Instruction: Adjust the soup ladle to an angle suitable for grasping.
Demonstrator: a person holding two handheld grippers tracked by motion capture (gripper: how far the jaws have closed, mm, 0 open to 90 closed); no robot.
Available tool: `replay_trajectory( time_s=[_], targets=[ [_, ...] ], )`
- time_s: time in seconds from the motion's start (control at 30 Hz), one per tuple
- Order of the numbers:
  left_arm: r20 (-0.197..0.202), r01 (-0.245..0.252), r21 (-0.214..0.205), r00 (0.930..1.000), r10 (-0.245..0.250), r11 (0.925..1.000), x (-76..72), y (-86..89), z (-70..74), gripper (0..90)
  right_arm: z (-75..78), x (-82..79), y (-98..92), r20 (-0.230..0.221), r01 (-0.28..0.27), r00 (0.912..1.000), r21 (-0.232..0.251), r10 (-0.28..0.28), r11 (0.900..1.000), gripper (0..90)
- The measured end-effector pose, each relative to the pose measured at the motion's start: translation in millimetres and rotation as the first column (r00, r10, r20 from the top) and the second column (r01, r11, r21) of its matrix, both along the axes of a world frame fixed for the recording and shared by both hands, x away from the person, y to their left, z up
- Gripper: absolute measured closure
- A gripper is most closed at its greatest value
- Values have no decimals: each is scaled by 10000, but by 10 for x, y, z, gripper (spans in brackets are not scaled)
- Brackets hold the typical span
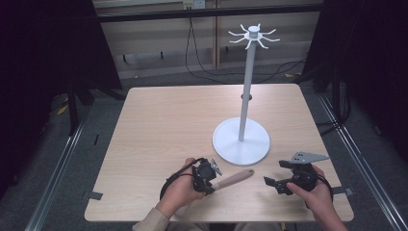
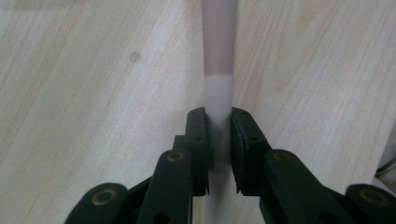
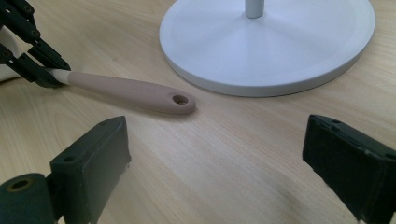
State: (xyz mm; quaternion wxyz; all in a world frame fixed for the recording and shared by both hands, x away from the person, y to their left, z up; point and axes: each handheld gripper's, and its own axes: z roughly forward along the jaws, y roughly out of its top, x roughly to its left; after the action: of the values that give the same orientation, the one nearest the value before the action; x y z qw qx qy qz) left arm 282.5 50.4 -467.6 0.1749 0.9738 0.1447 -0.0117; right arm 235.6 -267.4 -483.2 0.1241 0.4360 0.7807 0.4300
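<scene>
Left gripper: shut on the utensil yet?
Shut: the left gripper pads press both sides of the utensil's white neck, handle lying on the table.

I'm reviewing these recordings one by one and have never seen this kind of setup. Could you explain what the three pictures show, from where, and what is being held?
No robot here: a person holds a hand-held black two-jaw gripper in each hand. The high view looks down on a light wooden table; the other two pictures come from cameras riding on each gripper, looking along its jaws. On the table stands a white metal stand with a round base and hooked arms on top, and beside it lies a utensil with a beige-pink handle with a hanging hole. The left gripper has its jaws closed on the utensil's whitish neck, which lies on the table. The right gripper hovers nearby, jaws wide open and empty.
</scene>
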Motion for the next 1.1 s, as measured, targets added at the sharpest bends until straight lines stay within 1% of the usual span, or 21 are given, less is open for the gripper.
replay_trajectory(
  time_s=[0.07,0.17,0.23,0.27,0.33,0.43,0.47,0.5,0.53,0.57,0.67,0.7,0.73,0.77,0.8,0.83,0.93,0.97,1.0,1.03,1.1],
  targets=[
    [-24,-211,-277,9998,211,9994,-11,8,-16,788,4,-3,0,-5,15,10000,44,-15,10000,71],
    [-119,-103,-390,9999,98,9992,-9,21,-13,788,15,-6,-2,18,54,10000,59,-54,10000,71],
    [-92,-141,-344,9999,138,9993,-15,29,9,789,13,-5,-4,21,60,10000,60,-60,10000,71],
    [-42,-58,-420,10000,56,9991,-7,38,20,789,11,-4,-5,20,57,10000,58,-58,10000,71],
    [-15,-162,-580,9999,161,9982,-4,56,56,790,10,-4,-6,21,51,10000,69,-51,10000,71],
    [-72,-332,-968,9994,326,9947,10,93,100,790,13,-5,-9,36,44,10000,81,-45,10000,71],
    [-72,-332,-968,9994,326,9947,10,93,100,790,12,-3,-10,61,29,10000,85,-29,10000,71],
    [-85,-447,-1191,9990,440,9919,13,118,127,790,12,-3,-10,59,26,10000,88,-26,10000,71],
    [-85,-447,-1191,9990,440,9919,13,118,127,790,12,-3,-10,59,26,10000,88,-26,10000,71],
    [-33,-491,-1427,9988,491,9885,26,142,157,790,13,-4,-8,17,61,10000,70,-61,10000,71],
    [-56,-510,-1573,9987,508,9862,47,173,189,791,13,-5,-4,21,44,10000,69,-44,10000,71],
    [-102,-718,-1862,9974,712,9799,52,195,211,790,14,-5,-4,15,48,10000,62,-48,10000,71],
    [-102,-718,-1862,9974,712,9799,52,195,211,790,13,-5,-4,20,43,10000,64,-43,10000,71],
    [-127,-975,-2117,9952,970,9725,53,216,229,790,13,-5,-4,19,42,10000,71,-42,10000,71],
    [-127,-975,-2117,9952,970,9725,53,216,229,790,12,-5,-4,17,40,10000,63,-41,10000,71],
    [-92,-1091,-2319,9939,1099,9666,62,244,251,790,11,-5,-3,20,40,10000,62,-40,10000,71],
    [-73,-1072,-2319,9941,1085,9668,87,283,284,790,13,-5,0,18,46,10000,61,-46,10000,71],
    [-68,-1143,-2519,9932,1163,9610,103,317,309,790,14,-5,0,18,41,10000,61,-41,10000,71],
    [-68,-1143,-2519,9932,1163,9610,103,317,309,790,14,-5,1,19,38,10000,63,-38,10000,71],
    [-73,-1395,-2793,9897,1432,9500,102,338,324,790,13,-5,1,20,35,10000,62,-35,10000,71],
    [-34,-1426,-2868,9890,1479,9473,113,364,344,790,13,-6,3,15,34,10000,62,-34,10000,71]
  ],
)
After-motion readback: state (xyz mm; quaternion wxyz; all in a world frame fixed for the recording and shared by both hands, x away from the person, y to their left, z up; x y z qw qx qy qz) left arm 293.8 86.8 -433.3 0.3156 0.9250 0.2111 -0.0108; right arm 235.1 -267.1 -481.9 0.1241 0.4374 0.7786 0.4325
